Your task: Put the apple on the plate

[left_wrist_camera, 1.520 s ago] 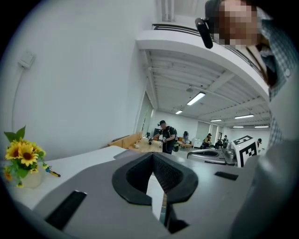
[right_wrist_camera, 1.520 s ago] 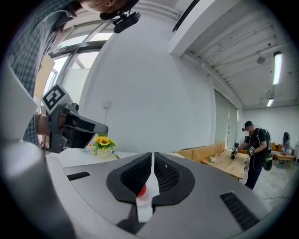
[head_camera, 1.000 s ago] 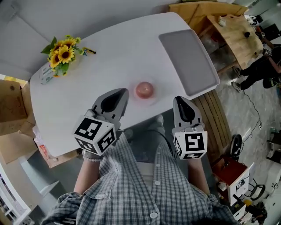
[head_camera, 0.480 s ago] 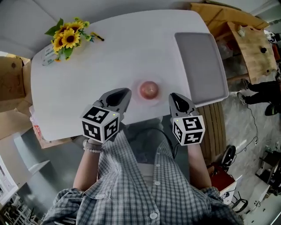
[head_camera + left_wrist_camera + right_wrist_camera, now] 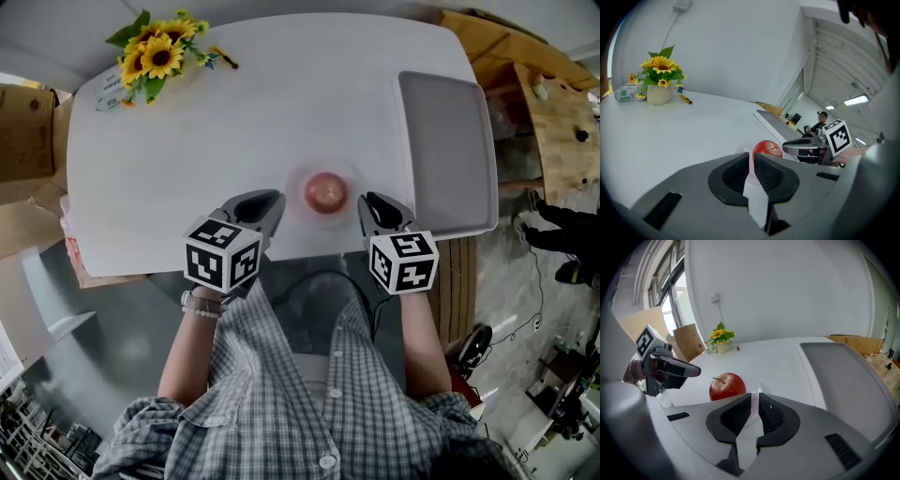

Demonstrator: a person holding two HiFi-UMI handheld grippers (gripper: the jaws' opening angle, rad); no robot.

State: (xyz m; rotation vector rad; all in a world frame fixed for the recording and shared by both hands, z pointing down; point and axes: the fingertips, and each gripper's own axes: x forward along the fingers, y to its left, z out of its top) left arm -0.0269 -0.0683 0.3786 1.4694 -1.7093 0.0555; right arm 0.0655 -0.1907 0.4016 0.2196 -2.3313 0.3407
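Note:
A red apple (image 5: 325, 191) rests on a small pale plate (image 5: 292, 193) near the front edge of the white table (image 5: 234, 122). My left gripper (image 5: 272, 199) is just left of the plate, jaws shut with nothing between them. My right gripper (image 5: 367, 201) is just right of it, also shut and empty. In the left gripper view the apple (image 5: 766, 148) shows right behind the left gripper (image 5: 751, 157), with the right gripper (image 5: 801, 146) beyond. In the right gripper view the apple (image 5: 727, 385) stands upright, stem up, left of the right gripper (image 5: 755, 397).
A grey tray (image 5: 450, 150) lies along the table's right side. A vase of sunflowers (image 5: 159, 58) stands at the far left corner. Cardboard boxes (image 5: 23, 131) stand left of the table, a wooden bench (image 5: 562, 112) to its right.
The head view has swung, so the table now lies squarer in frame. Both grippers stay shut on either side of the apple, slightly closer to it. The apple has not moved.

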